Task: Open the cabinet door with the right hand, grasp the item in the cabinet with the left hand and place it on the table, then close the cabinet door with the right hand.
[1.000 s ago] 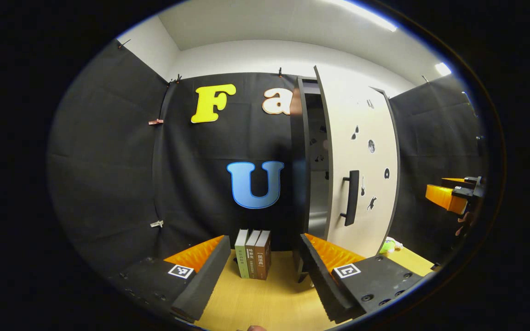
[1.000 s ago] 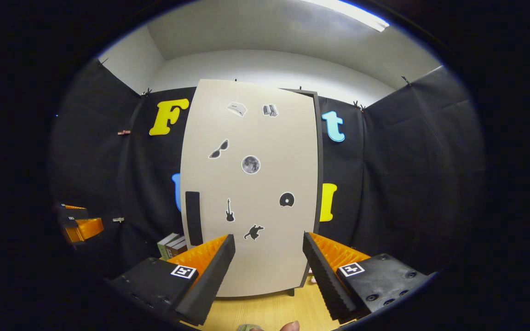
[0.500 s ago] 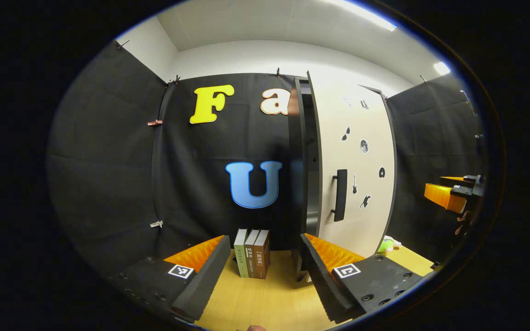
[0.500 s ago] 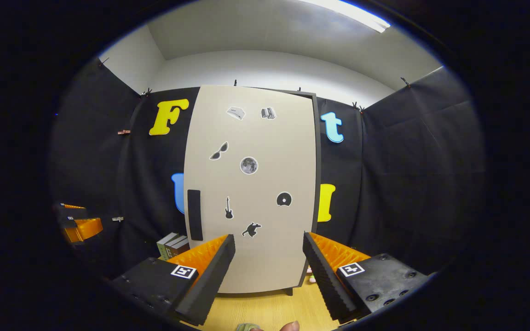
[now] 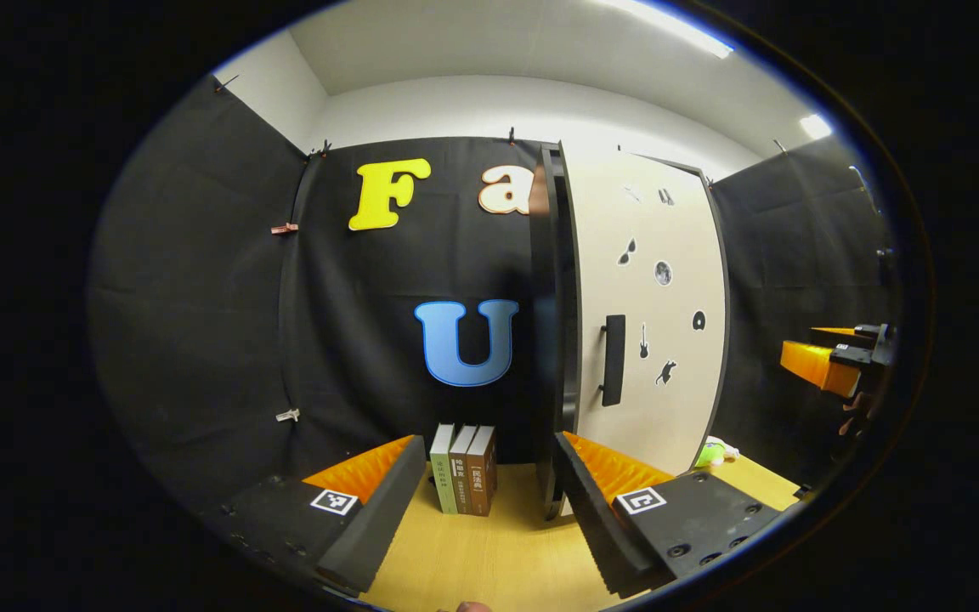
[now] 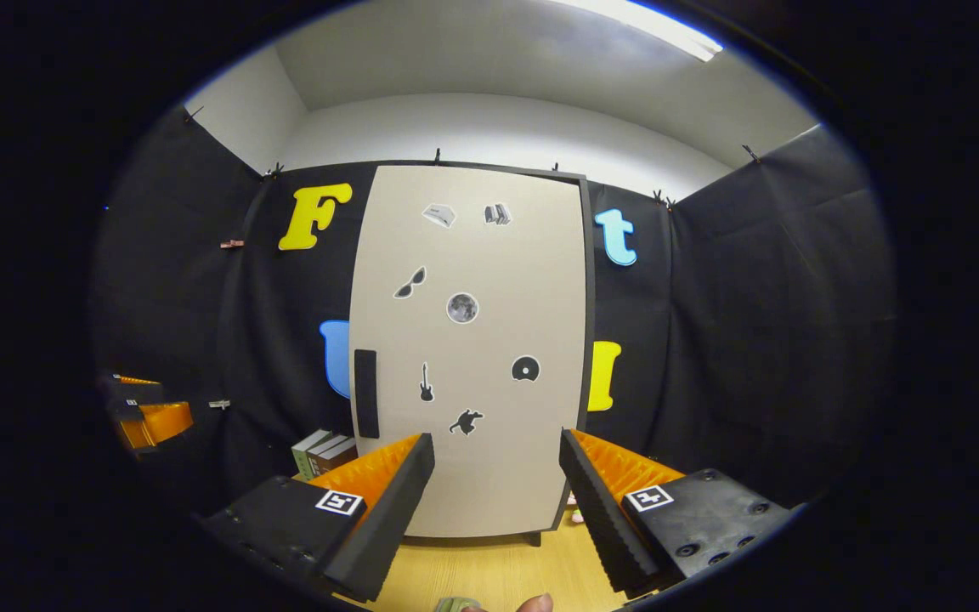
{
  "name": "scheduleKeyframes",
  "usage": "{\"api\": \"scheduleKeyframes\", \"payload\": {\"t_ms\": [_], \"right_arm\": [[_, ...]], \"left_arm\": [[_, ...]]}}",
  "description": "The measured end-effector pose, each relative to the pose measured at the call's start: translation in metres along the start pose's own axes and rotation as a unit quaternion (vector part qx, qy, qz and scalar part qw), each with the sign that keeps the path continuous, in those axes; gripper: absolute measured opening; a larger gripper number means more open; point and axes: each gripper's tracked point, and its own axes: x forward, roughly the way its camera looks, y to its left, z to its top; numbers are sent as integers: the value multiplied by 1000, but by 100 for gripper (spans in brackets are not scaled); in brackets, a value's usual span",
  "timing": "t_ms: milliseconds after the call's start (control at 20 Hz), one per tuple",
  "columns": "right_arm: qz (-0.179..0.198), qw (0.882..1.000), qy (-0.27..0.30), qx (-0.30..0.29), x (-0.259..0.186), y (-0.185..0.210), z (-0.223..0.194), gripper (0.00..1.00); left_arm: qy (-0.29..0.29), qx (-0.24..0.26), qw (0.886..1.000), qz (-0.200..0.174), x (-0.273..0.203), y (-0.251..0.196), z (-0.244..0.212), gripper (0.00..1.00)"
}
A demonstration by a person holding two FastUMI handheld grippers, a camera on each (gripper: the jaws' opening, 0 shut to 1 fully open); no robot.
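Your left claw point(image 5: 483, 501) hangs level over the counter point(image 5: 489, 561) with its ribbed, wedge-shaped fingers spread wide and nothing between them. Just beyond them three hardback books point(image 5: 462, 469) stand upright, spines toward you, near the counter's back edge, right beside the cabinet's dark side panel point(image 5: 546, 340). The cabinet door point(image 5: 651, 306) is a smooth, matt, pale slab with a dark edge, dotted with small stickers, and carries a flat black bar handle point(image 5: 613, 360); from this side it looks nearly flush with the frame, though you cannot tell if it is fully seated. A small yellow-green item point(image 5: 715, 455) lies on the counter toward the right edge, past the cabinet's foot.

Your right claw point(image 6: 496, 501) is also held level and parted, gripping nothing, pointed squarely at the door point(image 6: 472, 357) and clear of it. The handle point(image 6: 365, 405) sits at the door's lower left, the books point(image 6: 324, 455) beside it. A fingertip point(image 6: 534, 603) shows at the bottom.
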Motion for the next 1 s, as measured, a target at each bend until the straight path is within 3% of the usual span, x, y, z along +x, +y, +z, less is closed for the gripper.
{"api": "scheduleKeyframes", "payload": {"t_ms": [1000], "right_arm": [[3, 1000, 0, -5, -3, 0, 2, 96]], "left_arm": [[2, -6, 1000, 3, -3, 1, -3, 95]]}}
